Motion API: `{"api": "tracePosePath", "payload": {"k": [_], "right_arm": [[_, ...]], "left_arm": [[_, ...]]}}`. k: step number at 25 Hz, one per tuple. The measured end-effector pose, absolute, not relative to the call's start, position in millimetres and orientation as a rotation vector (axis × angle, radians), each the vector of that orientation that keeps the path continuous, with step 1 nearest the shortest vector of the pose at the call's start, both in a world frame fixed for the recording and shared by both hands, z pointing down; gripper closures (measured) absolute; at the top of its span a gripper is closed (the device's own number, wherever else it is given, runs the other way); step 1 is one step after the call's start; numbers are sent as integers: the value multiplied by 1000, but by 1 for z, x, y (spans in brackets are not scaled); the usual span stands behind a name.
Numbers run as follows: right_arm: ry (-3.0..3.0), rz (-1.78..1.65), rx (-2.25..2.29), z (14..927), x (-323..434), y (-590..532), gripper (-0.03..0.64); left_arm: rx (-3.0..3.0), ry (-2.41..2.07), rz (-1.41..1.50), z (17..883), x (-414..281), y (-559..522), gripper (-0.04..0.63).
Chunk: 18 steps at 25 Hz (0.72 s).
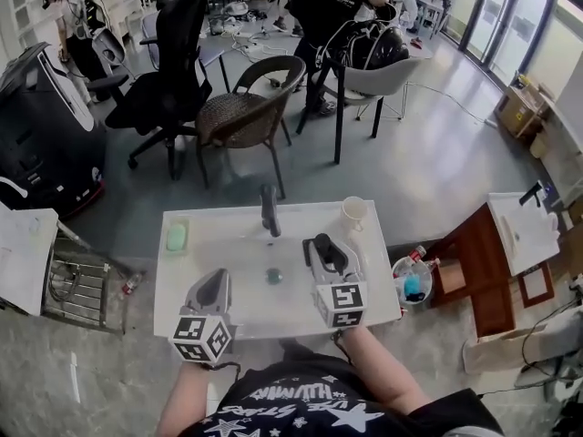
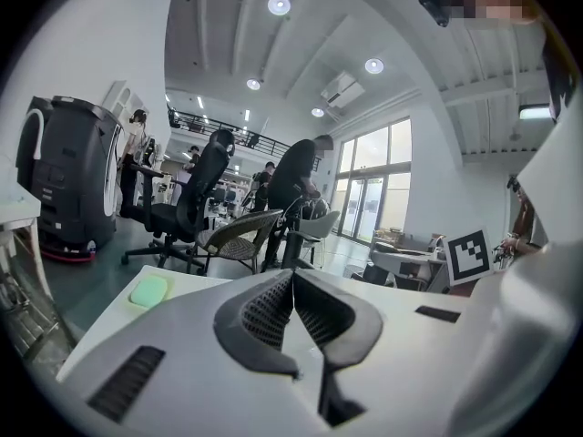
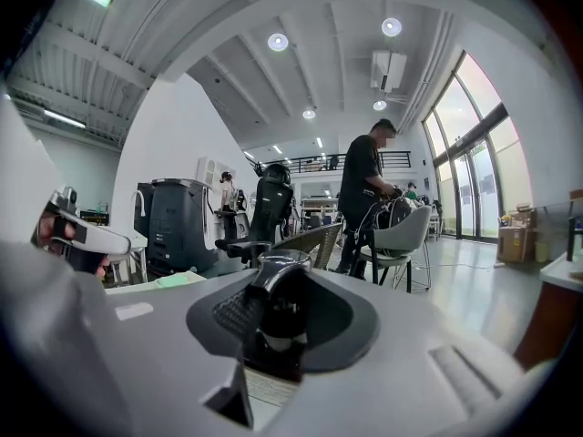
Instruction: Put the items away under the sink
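A white sink counter (image 1: 191,280) carries a dark faucet (image 1: 270,209), a pale green sponge (image 1: 176,237) at its left and a white cup (image 1: 353,212) at its back right. My right gripper (image 1: 325,246) hovers over the right side of the basin, shut on a dark, bottle-like object (image 3: 276,309) that stands between its pads. My left gripper (image 1: 217,282) is over the counter's front left with its pads pressed together and nothing between them (image 2: 293,285). The sponge (image 2: 149,290) lies ahead and to the left of it.
A small bucket with bottles (image 1: 412,280) and a wooden cabinet piece (image 1: 474,276) stand right of the counter. A wire rack (image 1: 77,285) and a black machine (image 1: 41,126) are at the left. Chairs (image 1: 250,107) and a standing person (image 3: 362,198) are beyond.
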State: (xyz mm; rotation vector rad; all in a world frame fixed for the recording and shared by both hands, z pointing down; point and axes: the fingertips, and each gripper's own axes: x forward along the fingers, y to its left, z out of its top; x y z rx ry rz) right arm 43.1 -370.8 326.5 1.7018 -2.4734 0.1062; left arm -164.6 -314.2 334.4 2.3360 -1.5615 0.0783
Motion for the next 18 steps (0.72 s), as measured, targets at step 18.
{"api": "tracePosePath", "payload": {"k": [18], "right_arm": [[-2342, 141, 1848, 342, 56, -206, 518]], "left_arm": [[2512, -1389, 163, 355, -138, -207, 586]]}}
